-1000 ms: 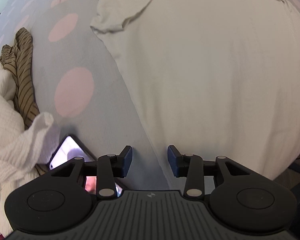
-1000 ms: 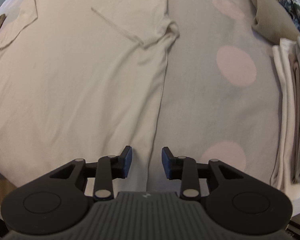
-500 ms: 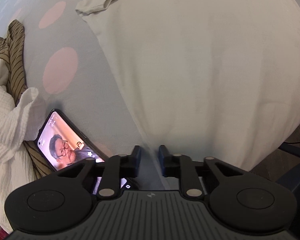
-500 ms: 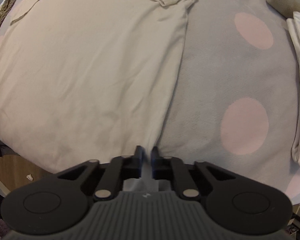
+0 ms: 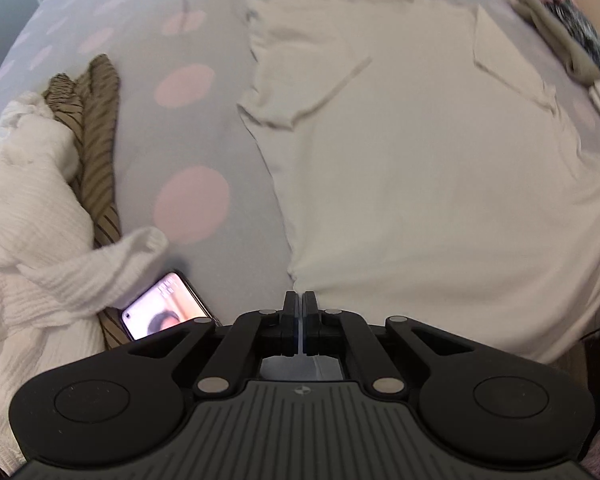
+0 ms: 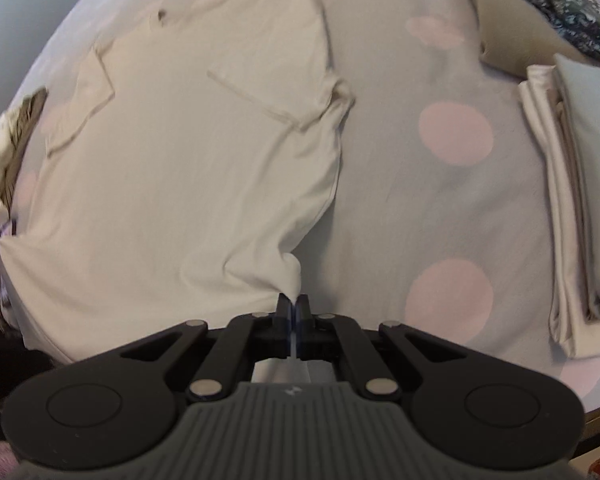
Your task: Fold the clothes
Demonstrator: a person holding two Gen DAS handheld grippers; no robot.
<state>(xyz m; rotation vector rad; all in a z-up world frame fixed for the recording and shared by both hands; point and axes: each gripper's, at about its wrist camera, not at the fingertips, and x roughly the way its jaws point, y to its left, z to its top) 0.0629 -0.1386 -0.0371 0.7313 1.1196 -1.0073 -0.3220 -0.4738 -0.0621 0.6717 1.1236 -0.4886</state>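
A cream T-shirt (image 5: 412,168) lies spread on a grey bedsheet with pink dots (image 5: 192,204), both sleeves folded inward. My left gripper (image 5: 301,298) is shut on the shirt's near left hem corner, and the cloth rises to its tips. In the right wrist view the same T-shirt (image 6: 172,184) is pulled up into a peak at its near right hem corner, where my right gripper (image 6: 293,303) is shut on it. Both corners are lifted off the bed while the rest of the shirt lies flat.
A white knit garment (image 5: 24,240) and a brown striped one (image 5: 96,136) are piled at the left, with a lit phone (image 5: 164,312) beside them. Folded pale clothes (image 6: 572,208) are stacked at the right, olive (image 6: 512,28) and patterned cloth (image 6: 572,4) behind them.
Both grippers closed on the shirt's near hem corners, then rose, lifting the corners off the bed. More of the shirt and bed shows in both views.
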